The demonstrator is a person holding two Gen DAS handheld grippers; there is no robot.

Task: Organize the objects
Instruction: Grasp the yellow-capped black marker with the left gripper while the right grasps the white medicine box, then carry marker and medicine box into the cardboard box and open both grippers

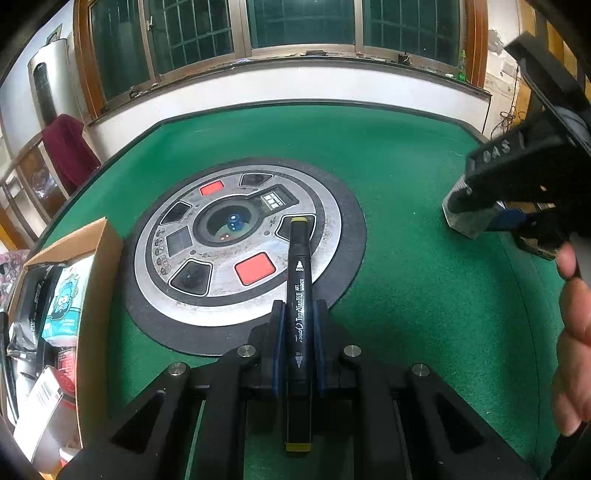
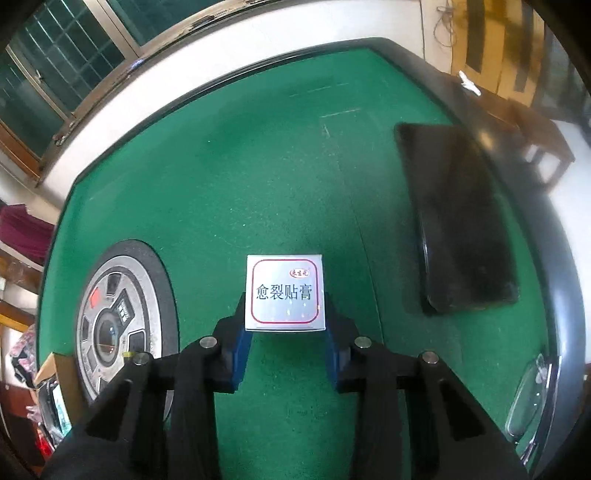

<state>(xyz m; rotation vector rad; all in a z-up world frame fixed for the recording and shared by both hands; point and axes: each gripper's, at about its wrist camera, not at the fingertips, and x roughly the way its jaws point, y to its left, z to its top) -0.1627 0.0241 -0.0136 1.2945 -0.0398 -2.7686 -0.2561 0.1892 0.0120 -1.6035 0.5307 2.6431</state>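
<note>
Nearest in the left wrist view, the left tool (image 1: pixel 299 314) is clenched on a black art marker with olive-yellow end caps (image 1: pixel 299 295), gripped around its middle so that the barrel runs lengthwise between the blue-padded fingers (image 1: pixel 279 332) and its far cap reaches over the round silver control panel with red buttons and a central dice dome (image 1: pixel 236 243). That panel is set in a black ring in the middle of the green felt surface (image 1: pixel 406 295). At the near left stands an open brown cardboard box (image 1: pixel 99 295) holding packets and small packages, just beside the black ring. At the right edge of this view part of a hand (image 1: pixel 572 332) shows. In the right wrist view, the right tool (image 2: pixel 284 317) has its fingers on either side of a small silver cardboard box with a red-bordered label and black Chinese characters (image 2: pixel 284 291); the pads lie against the box's sides, grasping it, and it rests on or just above the felt, to the right of the control panel. Farther right on the surface lies a flat black rectangular tray (image 2: pixel 458 221), well apart from the silver box. Beyond the surface's far edge run a white wall and a row of wood-framed windows (image 1: pixel 295 26).
</note>
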